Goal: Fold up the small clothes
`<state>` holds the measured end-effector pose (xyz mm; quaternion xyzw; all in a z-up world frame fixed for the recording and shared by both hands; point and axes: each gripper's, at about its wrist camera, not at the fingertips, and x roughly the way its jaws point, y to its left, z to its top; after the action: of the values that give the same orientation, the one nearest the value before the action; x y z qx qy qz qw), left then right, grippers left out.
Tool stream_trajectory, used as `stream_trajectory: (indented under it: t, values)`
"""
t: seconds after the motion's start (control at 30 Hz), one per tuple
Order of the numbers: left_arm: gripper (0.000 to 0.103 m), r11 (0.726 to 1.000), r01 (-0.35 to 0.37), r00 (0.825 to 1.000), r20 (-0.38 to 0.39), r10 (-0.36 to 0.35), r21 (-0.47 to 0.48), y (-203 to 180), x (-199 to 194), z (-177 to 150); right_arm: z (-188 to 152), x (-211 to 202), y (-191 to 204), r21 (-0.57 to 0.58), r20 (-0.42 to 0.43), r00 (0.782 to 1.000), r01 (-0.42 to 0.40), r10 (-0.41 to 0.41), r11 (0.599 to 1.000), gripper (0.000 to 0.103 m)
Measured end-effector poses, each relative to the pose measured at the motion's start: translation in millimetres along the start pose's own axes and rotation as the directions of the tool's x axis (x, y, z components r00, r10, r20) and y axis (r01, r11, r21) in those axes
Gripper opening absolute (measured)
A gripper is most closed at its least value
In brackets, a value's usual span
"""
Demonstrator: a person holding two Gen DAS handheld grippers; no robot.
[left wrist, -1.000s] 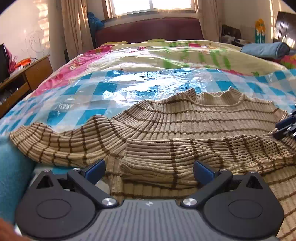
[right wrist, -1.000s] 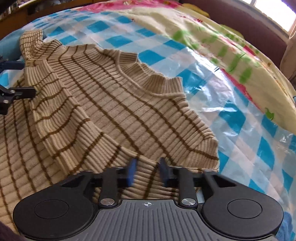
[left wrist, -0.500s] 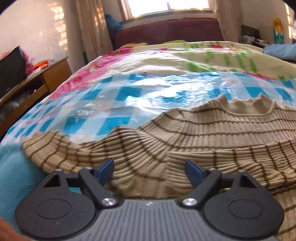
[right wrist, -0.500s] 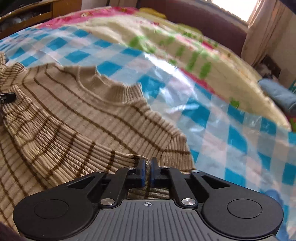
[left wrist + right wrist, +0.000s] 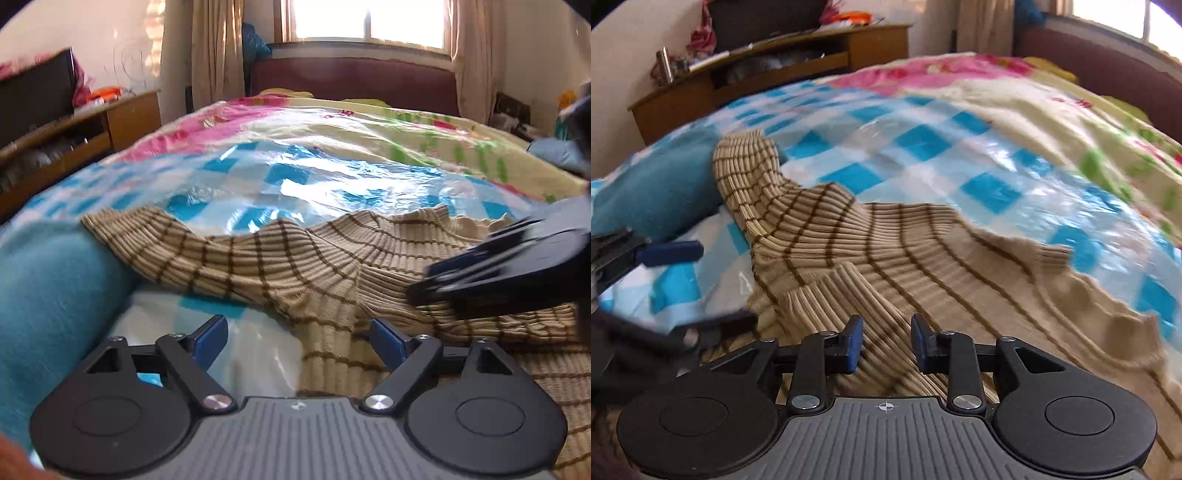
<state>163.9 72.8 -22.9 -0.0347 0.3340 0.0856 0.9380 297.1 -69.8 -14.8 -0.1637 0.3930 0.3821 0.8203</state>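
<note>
sweater [image 5: 871, 236], tan ribbed knit with thin brown stripes, lies spread on the bed [image 5: 1015, 110] over a clear plastic sheet [image 5: 923, 155] and a blue-checked cover. a second ago the right claw [image 5: 884, 345] was clenched on the end of one sleeve [image 5: 842, 291]; since then it has carried that sleeve in across the sweater's chest, and now its jaws are opening, with the cuff lying just ahead of them and nothing pinched between the blue pads. so that sleeve looks folded in and let go. the other sleeve [image 5: 177, 240] runs out from the sweater's body toward a teal cloth [image 5: 51, 280], its cuff resting against that cloth. the left claw [image 5: 297, 338] has slid from over the sweater's middle out toward that sleeve's side; it hangs wide open and released, one pad over bare plastic beside the sweater, the other over the knit edge near the armpit, gripping nothing. in its view the right claw crosses dark and blurred just above the folded sleeve. i'd say one sleeve is done, and the far one is next: the left claw needs to reach its cuff by the teal cloth. the knit is soft and bunches easily at the shoulder.
</note>
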Motion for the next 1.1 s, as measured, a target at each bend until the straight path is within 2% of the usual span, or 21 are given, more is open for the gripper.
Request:
stream_trajectory:
  t: [0.07,0.1,0.17,0.33,0.43,0.53,0.67,0.77,0.9,1.1]
  values:
    - [0.089,1.0,0.012,1.0,0.002,-0.012,-0.004,2.6,0.6,-3.8,3.8,11.6,4.3,-0.009,-0.034,0.999,0.042,-0.042,0.999,0.02]
    - [0.089,1.0,0.016,1.0,0.007,-0.016,-0.004,3.8,1.1,-4.9,5.7,12.4,4.7,0.003,-0.039,0.998,0.04,-0.04,0.999,0.008]
    - [0.089,1.0,0.025,1.0,0.014,-0.024,-0.018,6.0,1.8,-4.8,9.3,7.2,5.5,0.015,-0.031,0.998,0.059,-0.059,0.998,0.003]
    - [0.089,0.998,0.055,0.998,0.035,-0.053,-0.039,9.6,-1.4,-3.4,18.4,4.4,-5.6,0.125,0.004,0.992,0.124,-0.125,0.984,0.003]
    - [0.089,0.998,0.055,0.998,0.024,-0.054,-0.038,10.9,-0.2,-4.7,14.7,20.3,-3.8,0.122,-0.063,0.985,0.165,-0.158,0.979,0.006]
    - [0.089,0.996,0.061,0.998,0.017,-0.06,-0.064,16.7,0.7,-4.3,19.8,16.2,3.2,0.1,-0.083,0.98,0.189,-0.182,0.977,0.013]
    - [0.089,0.992,0.076,0.997,0.013,-0.075,-0.105,25.6,0.0,-3.3,40.2,-1.7,19.7,0.062,-0.041,0.986,0.161,-0.159,0.985,0.02]
    - [0.089,0.988,0.073,0.997,0.025,-0.071,-0.137,33.8,-3.6,-1.9,63.5,-3.1,43.5,0.001,-0.023,0.994,0.103,-0.103,0.995,0.023]
    - [0.089,0.981,0.048,0.998,0.046,-0.04,-0.188,50.7,-6.5,-0.2,105.5,8.9,82.4,-0.06,-0.023,1.0,-0.011,0.01,0.998,0.023]
    - [0.089,0.951,0.053,0.998,0.035,-0.044,-0.304,77.7,0.7,-2.3,166.0,47.3,142.0,-0.155,-0.054,0.991,-0.127,0.12,0.98,0.024]
